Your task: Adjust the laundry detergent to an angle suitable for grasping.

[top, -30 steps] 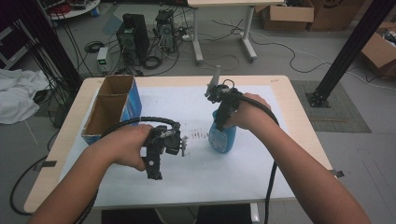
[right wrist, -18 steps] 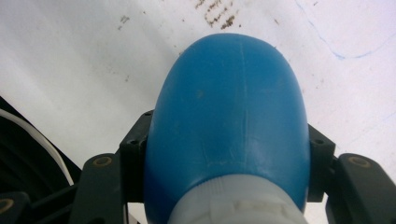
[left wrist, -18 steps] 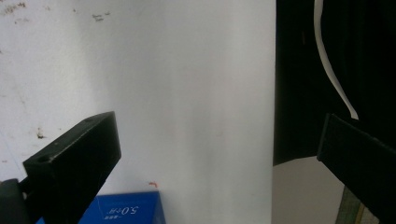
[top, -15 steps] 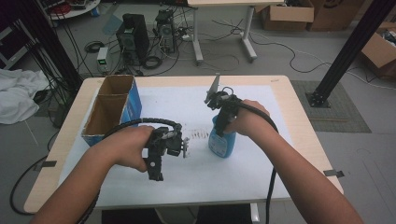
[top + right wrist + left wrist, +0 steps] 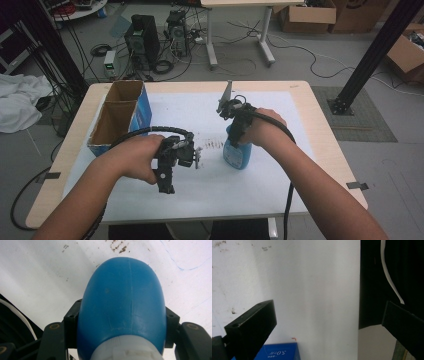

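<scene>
Bottle [image 5: 235,152] on table [image 5: 310,112], right of centre; cardboard box [image 5: 120,117] at left edge, well apart.

Smooth, slightly glossy blue plastic on the spray bottle [image 5: 122,307] with a ribbed white plastic collar, matt black plastic jaws (faintly scuffed), matt white paper-like table cover [image 5: 200,107] with brown specks, raw brown cardboard box [image 5: 117,117].

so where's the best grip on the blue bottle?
On the blue bottle's rounded shoulder just below the white cap, coming from above. It stands upright and narrows there, so the jaws fit either side, as the right gripper shows.
</scene>
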`<action>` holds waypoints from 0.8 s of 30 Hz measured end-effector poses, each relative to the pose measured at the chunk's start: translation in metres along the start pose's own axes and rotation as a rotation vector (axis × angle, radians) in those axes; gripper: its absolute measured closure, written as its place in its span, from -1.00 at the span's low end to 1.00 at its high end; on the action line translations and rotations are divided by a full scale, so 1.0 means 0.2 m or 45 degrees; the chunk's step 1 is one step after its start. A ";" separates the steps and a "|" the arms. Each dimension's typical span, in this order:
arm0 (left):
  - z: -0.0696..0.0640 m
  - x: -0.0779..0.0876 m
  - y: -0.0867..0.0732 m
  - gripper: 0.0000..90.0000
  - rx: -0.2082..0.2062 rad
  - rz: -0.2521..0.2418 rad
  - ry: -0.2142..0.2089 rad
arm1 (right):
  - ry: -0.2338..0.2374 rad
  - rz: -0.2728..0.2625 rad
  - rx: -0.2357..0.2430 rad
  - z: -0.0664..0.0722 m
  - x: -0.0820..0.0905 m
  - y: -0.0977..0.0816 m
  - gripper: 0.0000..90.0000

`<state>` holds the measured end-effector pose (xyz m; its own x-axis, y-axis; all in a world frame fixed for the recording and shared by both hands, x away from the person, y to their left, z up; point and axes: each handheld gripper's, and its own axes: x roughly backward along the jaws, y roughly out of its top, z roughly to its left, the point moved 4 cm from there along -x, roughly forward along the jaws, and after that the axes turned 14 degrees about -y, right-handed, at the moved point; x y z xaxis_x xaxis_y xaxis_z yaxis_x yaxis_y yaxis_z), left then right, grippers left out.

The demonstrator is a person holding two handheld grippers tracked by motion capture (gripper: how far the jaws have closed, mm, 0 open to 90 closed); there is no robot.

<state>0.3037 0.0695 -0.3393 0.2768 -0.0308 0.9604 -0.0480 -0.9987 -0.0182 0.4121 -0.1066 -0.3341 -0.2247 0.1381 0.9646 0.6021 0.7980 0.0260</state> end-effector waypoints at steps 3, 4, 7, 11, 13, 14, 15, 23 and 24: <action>0.00 0.00 -0.01 -1.00 0.004 0.006 -0.001 | 0.005 0.018 0.003 0.00 0.00 0.00 -0.17; 0.00 0.00 -0.01 -1.00 0.004 0.003 0.001 | 0.010 0.019 0.008 0.00 0.00 0.00 -0.18; 0.00 0.00 -0.01 -1.00 0.005 0.000 0.000 | -0.002 0.000 0.016 0.00 0.02 0.00 -0.25; 0.00 0.00 -0.01 -1.00 0.004 0.002 0.001 | 0.001 -0.014 0.008 0.00 0.04 0.00 -0.28; 0.00 0.00 -0.01 -1.00 0.004 0.004 0.001 | 0.006 -0.017 0.006 0.00 0.04 0.00 -0.34; 0.00 0.00 -0.01 -1.00 0.004 0.005 0.001 | 0.001 -0.019 0.009 0.00 0.05 0.00 -0.34; 0.00 0.00 -0.01 -1.00 0.002 0.006 0.001 | 0.002 -0.016 0.009 0.00 0.04 0.00 -0.34; 0.00 0.01 -0.01 -1.00 0.008 0.005 0.005 | 0.007 -0.019 -0.002 -0.01 0.05 0.01 -0.36; 0.00 0.01 -0.01 -1.00 0.007 0.006 0.006 | 0.005 -0.023 -0.004 -0.01 0.05 0.01 -0.36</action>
<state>0.3034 0.0720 -0.3379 0.2719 -0.0349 0.9617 -0.0439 -0.9987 -0.0239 0.4124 -0.1056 -0.3234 -0.2323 0.1213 0.9650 0.6006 0.7983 0.0442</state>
